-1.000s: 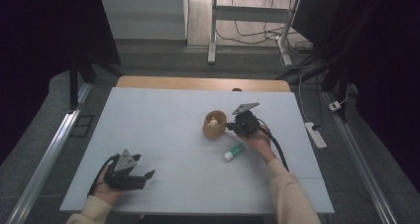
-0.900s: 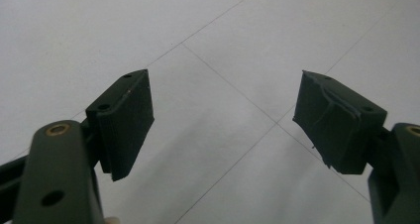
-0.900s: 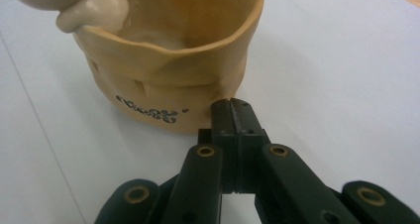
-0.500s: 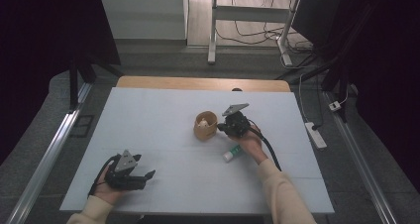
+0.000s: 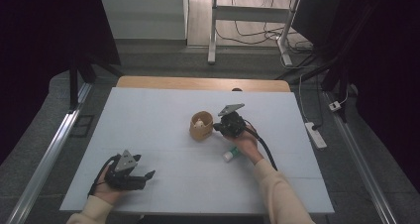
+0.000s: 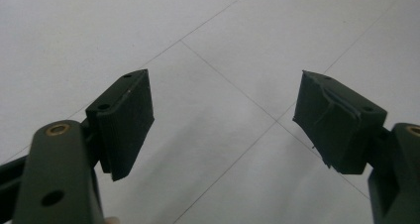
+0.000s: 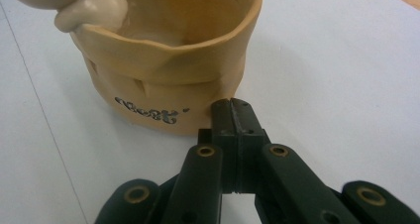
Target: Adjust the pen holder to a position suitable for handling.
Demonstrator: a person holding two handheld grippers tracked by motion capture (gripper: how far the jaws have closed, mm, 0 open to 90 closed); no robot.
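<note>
White sheet covers the bench point(image 5: 163, 135), w/ a wooden edge showing at the far side and dark floor, cables and a power strip point(image 5: 316, 135) beyond it.

Right claw point(image 7: 233, 115) is clenched, jaws pressed together w/ nothing between them. Its tips sit right at the base of the tan cup point(image 7: 168, 80), touching or just short of the wall, can't tell which. In the high view the right claw point(image 5: 217, 127) is just beside the tan cup point(image 5: 201, 126), near bench centre, cup upright. Cup has dark lettering low on its side and a pale rounded piece point(image 7: 89, 11) hanging over its rim. Small white-and-green tube point(image 5: 231, 153) lies on the bench just near of the right hand point(image 5: 246, 143).

Left claw point(image 6: 223, 115) is released, jaws standing wide apart over bare white sheet, nothing between them. High view puts the left claw point(image 5: 146, 176) at the near left part of the bench, well apart from the cup, pointing to the right.
</note>
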